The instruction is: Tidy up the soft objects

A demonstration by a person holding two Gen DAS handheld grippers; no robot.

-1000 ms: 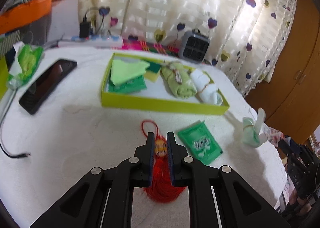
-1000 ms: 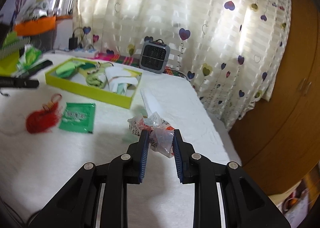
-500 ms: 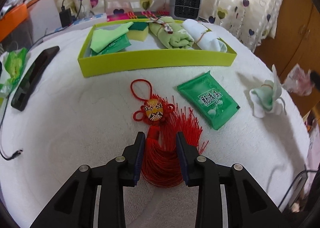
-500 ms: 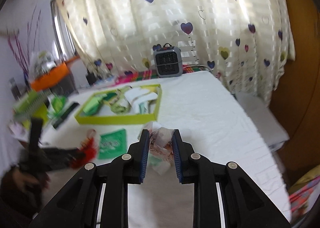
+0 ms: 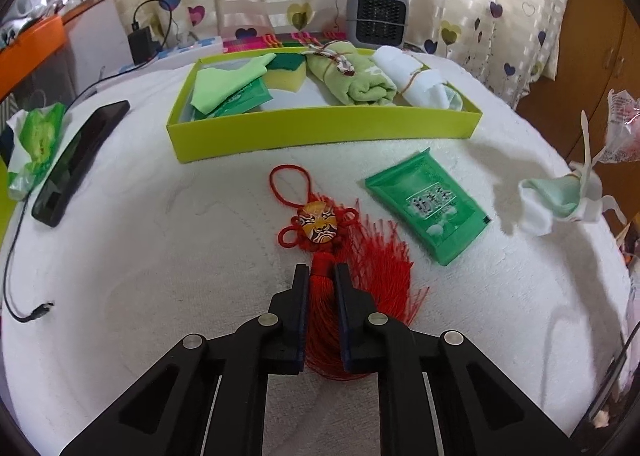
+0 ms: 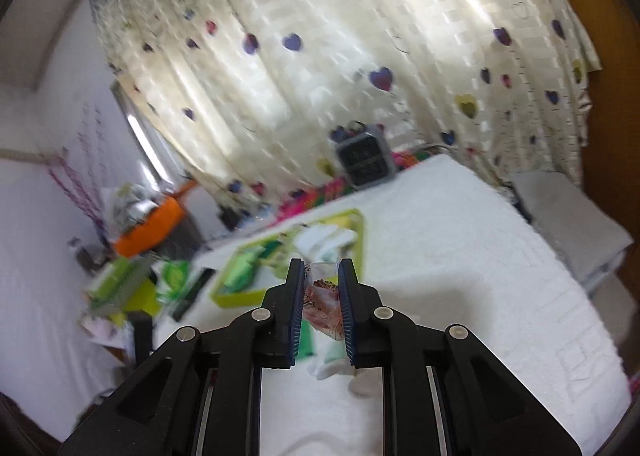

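Observation:
A red tassel ornament with a painted mask face lies on the white cloth in front of the yellow-green tray. My left gripper is shut on the tassel's neck just below the mask. A green tissue packet lies to its right. A white-and-green rolled cloth lies further right. My right gripper is shut on a crinkly clear plastic bag, held high above the table; the bag also shows at the left wrist view's right edge. The tray shows blurred below it.
The tray holds a green cloth, a sponge and rolled green and white towels. A black phone and a green packet lie at left. A grey heater stands behind. A cable trails left.
My left gripper drew back from the mask down the tassel, opened, then shut on the tassel's neck. My right gripper rose high with the plastic bag and swung over the table.

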